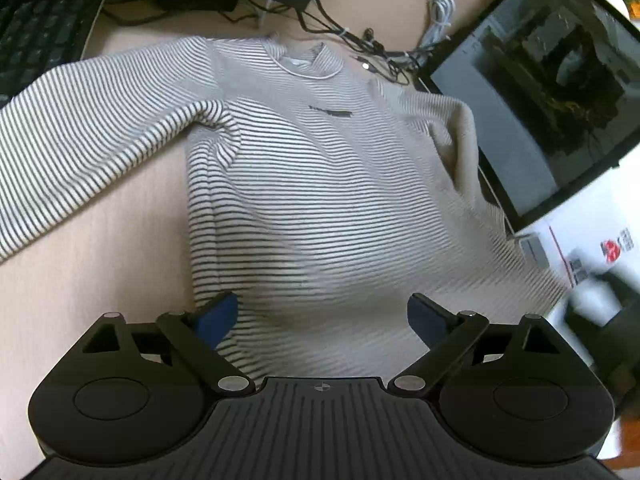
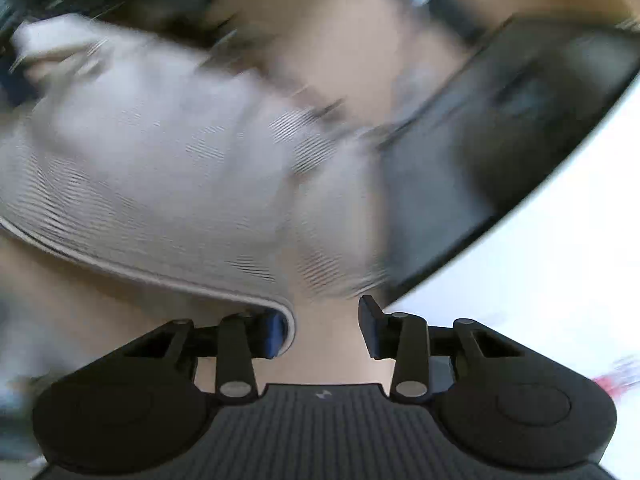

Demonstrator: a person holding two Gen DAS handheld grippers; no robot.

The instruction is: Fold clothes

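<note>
A white sweater with thin black stripes (image 1: 320, 184) lies face up on the beige table (image 1: 100, 264), collar at the far end. One sleeve stretches out to the left; the other is bunched at the right by a monitor. My left gripper (image 1: 322, 316) is open above the sweater's lower body, its blue pads wide apart. In the blurred right wrist view the sweater (image 2: 172, 168) fills the left side, and its hem curls against the left pad. My right gripper (image 2: 324, 326) is open with bare table between its pads.
A dark monitor (image 1: 548, 96) lies at the right, also blurred in the right wrist view (image 2: 500, 140). A keyboard (image 1: 40, 36) sits far left, cables (image 1: 372, 48) beyond the collar. A white box with a red logo (image 1: 600, 248) is at the right.
</note>
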